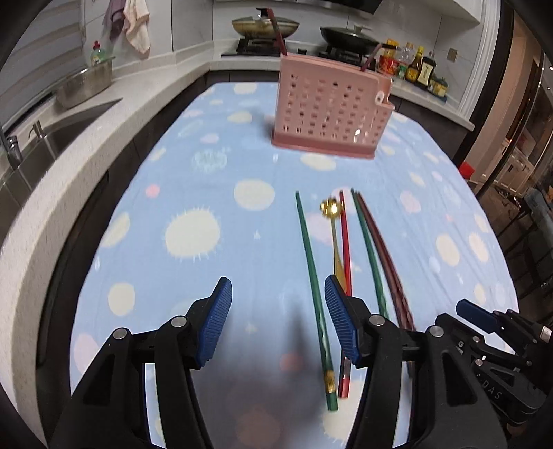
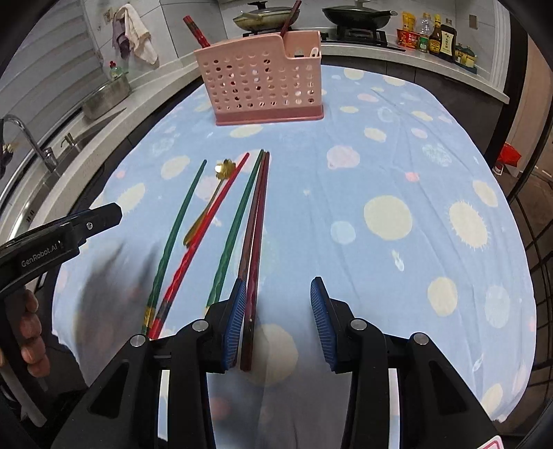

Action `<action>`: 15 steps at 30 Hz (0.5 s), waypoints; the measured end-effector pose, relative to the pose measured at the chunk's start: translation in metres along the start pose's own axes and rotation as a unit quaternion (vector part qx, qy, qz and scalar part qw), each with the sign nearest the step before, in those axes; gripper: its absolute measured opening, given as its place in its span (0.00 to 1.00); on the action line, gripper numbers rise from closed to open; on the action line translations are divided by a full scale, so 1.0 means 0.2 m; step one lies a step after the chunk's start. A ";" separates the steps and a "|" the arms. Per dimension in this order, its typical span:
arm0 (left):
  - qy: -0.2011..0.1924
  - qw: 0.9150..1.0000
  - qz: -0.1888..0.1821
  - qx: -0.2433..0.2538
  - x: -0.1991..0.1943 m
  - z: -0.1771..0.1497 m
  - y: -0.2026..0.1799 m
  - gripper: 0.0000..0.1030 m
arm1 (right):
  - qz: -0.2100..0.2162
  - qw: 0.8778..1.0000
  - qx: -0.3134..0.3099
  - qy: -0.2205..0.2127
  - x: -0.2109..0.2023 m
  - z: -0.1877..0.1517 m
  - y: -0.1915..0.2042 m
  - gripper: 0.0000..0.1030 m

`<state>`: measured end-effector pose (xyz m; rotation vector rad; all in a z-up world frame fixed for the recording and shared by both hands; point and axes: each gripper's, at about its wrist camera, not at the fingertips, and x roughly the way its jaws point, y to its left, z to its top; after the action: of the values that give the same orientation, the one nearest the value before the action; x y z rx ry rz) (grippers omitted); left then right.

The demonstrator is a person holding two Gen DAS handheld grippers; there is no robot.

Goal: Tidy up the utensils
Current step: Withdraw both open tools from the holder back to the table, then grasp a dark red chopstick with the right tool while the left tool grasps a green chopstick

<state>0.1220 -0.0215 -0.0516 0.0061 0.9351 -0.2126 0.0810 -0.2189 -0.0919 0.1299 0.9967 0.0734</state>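
Blue ribbed pads tip both tools, which hang over the cloth-covered worktop (image 2: 397, 145) at the near ends of a row of utensils. The left hand-held gripper (image 1: 276, 321) has its jaws parted about halfway and grips nothing; the near end of a green chopstick (image 1: 312, 276) lies on the cloth below the gap, close to the right-hand pad. The right hand-held gripper (image 2: 276, 321) is also partly open and empty, and its left pad (image 2: 235, 324) stands just beside the near ends of the dark red chopsticks (image 2: 257, 221), which lie as a close pair. In the right wrist view, fingers (image 2: 31, 331) of the person's hand wrap the handle of the left tool at the left edge.

Left of the dark red pair lies a second green chopstick (image 2: 238, 224), then a red chopstick (image 2: 204, 235), with a gold spoon (image 2: 211, 200) touching the red one, its flower-shaped end pointing away. The first green chopstick lies furthest from the dark red pair. All point roughly toward the pink perforated utensil holder (image 2: 262, 83), which stands upright on the cloth well beyond their far tips, with a few dark red sticks (image 2: 197, 31) rising from it.

Behind the holder, pans sit on a stove (image 2: 352, 32), sauce bottles (image 2: 435, 34) to its right, a sink (image 1: 65, 127) to its left.
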 end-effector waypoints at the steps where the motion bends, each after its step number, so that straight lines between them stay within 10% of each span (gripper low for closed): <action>1: 0.005 1.000 0.000 0.000 0.00 -0.02 0.00 0.52 | 0.002 1.000 0.001 0.004 0.01 -0.01 0.00 0.37; 15: 0.046 0.999 -0.009 0.023 0.03 -0.21 -0.08 0.51 | 0.013 0.999 -0.014 0.035 0.07 -0.09 0.05 0.22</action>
<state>0.0884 -0.0333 -0.0801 0.0499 1.0225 -0.2514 0.0727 -0.2058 -0.1120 0.1148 1.0639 0.1161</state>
